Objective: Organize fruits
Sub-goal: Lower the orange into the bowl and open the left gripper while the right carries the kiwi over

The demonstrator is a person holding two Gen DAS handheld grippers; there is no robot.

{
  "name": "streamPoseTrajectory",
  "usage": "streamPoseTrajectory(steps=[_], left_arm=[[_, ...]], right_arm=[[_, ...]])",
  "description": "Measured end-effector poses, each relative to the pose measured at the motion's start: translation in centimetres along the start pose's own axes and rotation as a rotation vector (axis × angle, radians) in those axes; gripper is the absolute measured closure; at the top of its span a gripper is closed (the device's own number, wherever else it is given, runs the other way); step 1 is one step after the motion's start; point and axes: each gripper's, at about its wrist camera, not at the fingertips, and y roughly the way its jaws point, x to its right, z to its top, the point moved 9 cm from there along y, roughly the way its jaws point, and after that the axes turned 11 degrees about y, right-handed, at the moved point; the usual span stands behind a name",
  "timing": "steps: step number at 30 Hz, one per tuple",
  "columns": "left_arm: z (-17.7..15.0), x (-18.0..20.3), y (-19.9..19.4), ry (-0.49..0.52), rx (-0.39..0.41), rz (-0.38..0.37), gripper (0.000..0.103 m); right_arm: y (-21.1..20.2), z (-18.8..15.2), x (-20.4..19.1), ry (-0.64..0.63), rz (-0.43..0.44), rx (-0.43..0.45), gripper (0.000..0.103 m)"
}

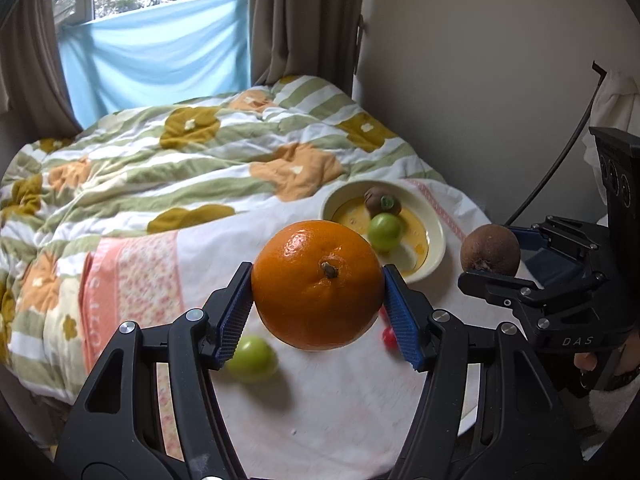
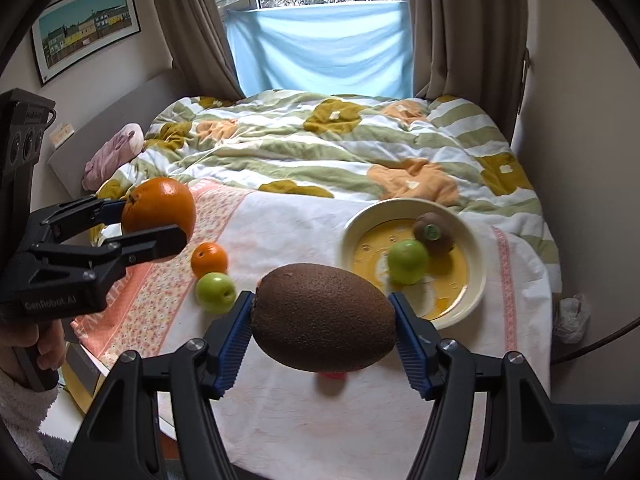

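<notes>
The left claw (image 1: 318, 300) is pinching a big orange (image 1: 318, 285) between its blue pads, up in the air over the table (image 1: 320, 420). The right claw (image 2: 323, 334) is pinching a brown kiwi (image 2: 324, 317) by its two ends, also up off the table.

A bowl (image 2: 478, 276) sits on the far right of the table, on the white cloth (image 2: 304, 420). It is cream outside and yellow inside. In the bowl are two fruits: a green apple (image 2: 408, 261) and a second kiwi (image 2: 434, 233) with a green sticker. They touch each other.

More fruit lies on the cloth outside the bowl. A small orange (image 2: 209, 260) and another green apple (image 2: 216, 293) sit just beside each other on the left. Something small and red (image 2: 333, 375) peeks out under the held kiwi; most of it is hidden.

Behind the table is a bed (image 2: 320, 148) with a flowered blanket.
</notes>
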Motion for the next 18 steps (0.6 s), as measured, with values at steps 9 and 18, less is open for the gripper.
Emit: streamPoseTrajectory(steps=[9, 18], left_arm=[[4.7, 3.0, 7.6, -0.05, -0.042, -0.018, 0.036], [6.4, 3.4, 17.0, -0.058, -0.117, -0.01, 0.036]], right_arm=[[1.8, 2.1, 7.6, -0.005, 0.009, -0.035, 0.041], [6.8, 2.9, 12.9, -0.022, 0.042, -0.105, 0.041]])
